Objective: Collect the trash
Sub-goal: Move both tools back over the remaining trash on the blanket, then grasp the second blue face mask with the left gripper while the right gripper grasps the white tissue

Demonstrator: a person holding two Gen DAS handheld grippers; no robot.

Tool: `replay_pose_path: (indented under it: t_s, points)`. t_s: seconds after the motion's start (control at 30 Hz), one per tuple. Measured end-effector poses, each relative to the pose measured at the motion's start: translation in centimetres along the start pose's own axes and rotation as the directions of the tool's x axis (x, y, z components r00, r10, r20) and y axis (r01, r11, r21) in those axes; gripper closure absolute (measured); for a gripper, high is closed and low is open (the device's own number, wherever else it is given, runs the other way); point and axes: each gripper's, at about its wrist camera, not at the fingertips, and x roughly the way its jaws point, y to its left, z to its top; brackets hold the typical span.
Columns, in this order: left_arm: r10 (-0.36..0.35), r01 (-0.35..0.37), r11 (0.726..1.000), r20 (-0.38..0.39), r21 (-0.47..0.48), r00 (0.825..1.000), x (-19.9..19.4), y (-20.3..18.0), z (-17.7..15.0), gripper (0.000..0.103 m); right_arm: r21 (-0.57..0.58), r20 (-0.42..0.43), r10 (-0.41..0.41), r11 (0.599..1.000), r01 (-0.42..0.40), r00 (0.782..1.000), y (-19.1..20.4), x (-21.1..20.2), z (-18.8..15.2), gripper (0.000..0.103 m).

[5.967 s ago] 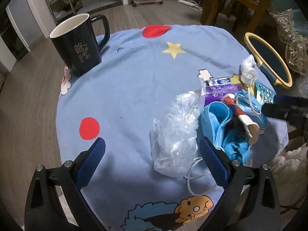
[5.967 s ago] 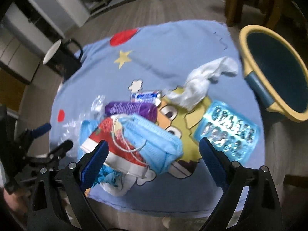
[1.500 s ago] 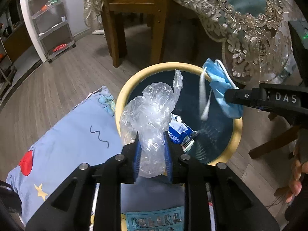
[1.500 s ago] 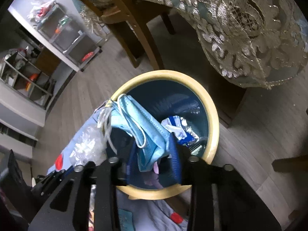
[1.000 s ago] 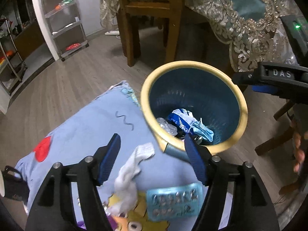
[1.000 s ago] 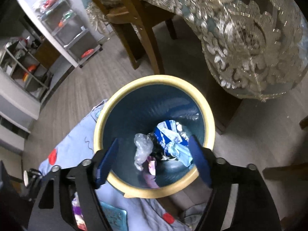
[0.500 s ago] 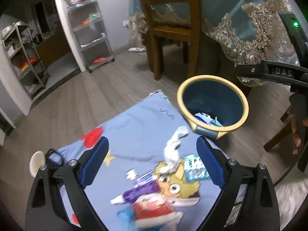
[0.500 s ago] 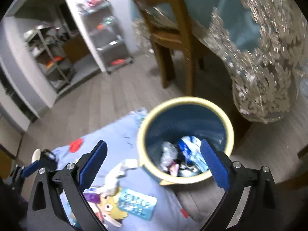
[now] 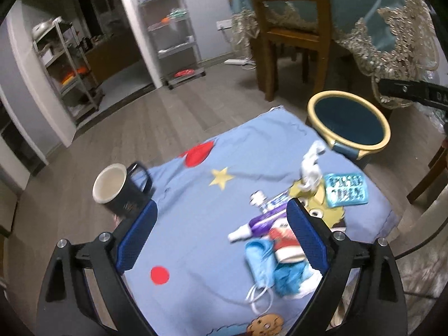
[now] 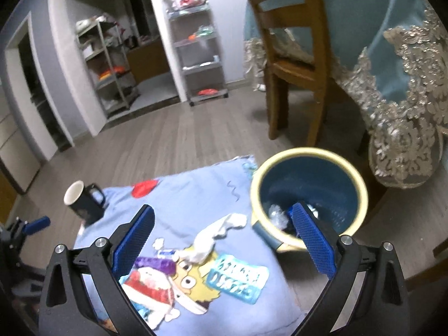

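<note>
Trash bin (image 9: 348,123), blue with a yellow rim, stood on the floor beyond and right of the left gripper (image 9: 221,238) fingers, just beside the cartoon cloth (image 9: 196,190); in the right wrist view held crumpled scraps (image 10: 275,214) just beyond the right finger of the right gripper (image 10: 222,240). Both pairs of jaws stood wide and empty. Lay between and ahead of the left fingers: purple tube (image 9: 256,225), blue face mask (image 9: 259,260), white tissue (image 9: 309,172), blister pack (image 9: 345,191); black mug (image 9: 117,190) sat off left.
</note>
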Motion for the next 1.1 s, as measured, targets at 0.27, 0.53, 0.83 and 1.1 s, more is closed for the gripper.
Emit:
replay_pose_path:
  t_s: [0.27,0.53,0.83,1.1]
  points:
    - [-0.012,0.010,0.998,-0.028,-0.066,1.000,1.0,2.2,-2.8,0.011,0.033,-0.085,0.009,0.999,-0.006,0.996,0.8,2.2,-1.3,0.005]
    - [-0.064,0.056,0.989,-0.055,-0.133,0.996,2.9,2.3,-3.8,0.011,0.057,-0.151,-0.015,0.998,0.024,0.988,0.3,4.3,-2.0,0.005]
    - [-0.098,0.084,0.988,-0.104,-0.133,0.990,5.6,1.0,-4.5,0.011,0.106,-0.225,-0.018,0.993,0.043,0.974,-0.2,6.9,-2.6,0.005]
    - [-0.089,0.066,0.989,-0.180,-0.129,0.980,8.0,0.1,-5.4,0.011,0.130,-0.292,-0.009,0.990,0.049,0.956,-0.6,9.2,-3.4,0.005]
